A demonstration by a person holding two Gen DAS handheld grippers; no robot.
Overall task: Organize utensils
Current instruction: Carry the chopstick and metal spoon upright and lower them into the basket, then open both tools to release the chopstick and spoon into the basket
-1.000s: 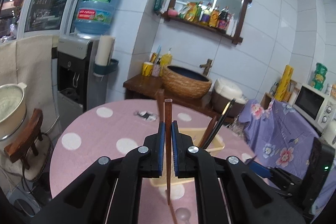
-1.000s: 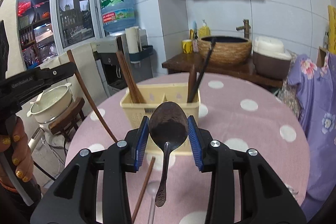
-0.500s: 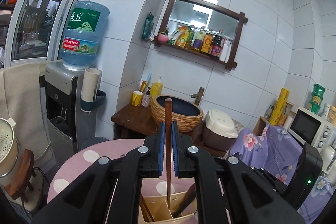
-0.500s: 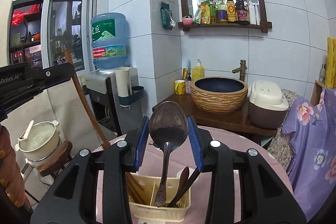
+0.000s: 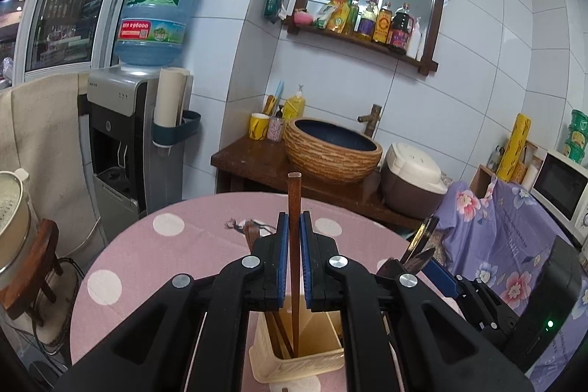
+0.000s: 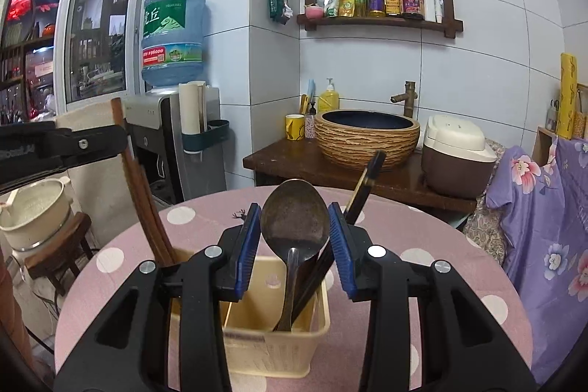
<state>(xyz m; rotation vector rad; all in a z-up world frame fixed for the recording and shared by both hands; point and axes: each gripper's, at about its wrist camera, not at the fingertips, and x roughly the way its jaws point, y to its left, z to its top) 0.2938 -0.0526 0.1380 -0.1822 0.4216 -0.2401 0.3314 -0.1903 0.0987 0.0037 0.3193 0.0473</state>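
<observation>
My left gripper (image 5: 293,256) is clamped on a wooden chopstick (image 5: 294,208), held upright between the blue pads. Its long axis runs near vertical, and its lower end already sits inside the cream utensil holder (image 5: 305,360) directly below, in the compartment where other wooden chopsticks (image 5: 276,329) stand.

My right gripper (image 6: 294,247) grips a metal spoon (image 6: 294,219) by the edges of its bowl, bowl up and handle hanging straight down. In the right wrist view, the handle's tip reaches into the right-hand compartment of the holder (image 6: 279,355), beside a dark utensil (image 6: 364,186) leaning out towards the right. The left compartment in that view holds the wooden chopsticks (image 6: 147,208).

The holder stands on the pink polka-dot tabletop (image 6: 422,237), under both grippers and close in front of each camera.

The deciding relation is vertical alignment: each utensil hangs with its long axis pointing down into its own compartment, wooden sticks to one side and spoon to the other. In my judgement, neither hand needs to travel sideways; a short descent and release should seat both pieces. The main risk appears to be the spoon handle fouling the dark utensil on the way down.
</observation>
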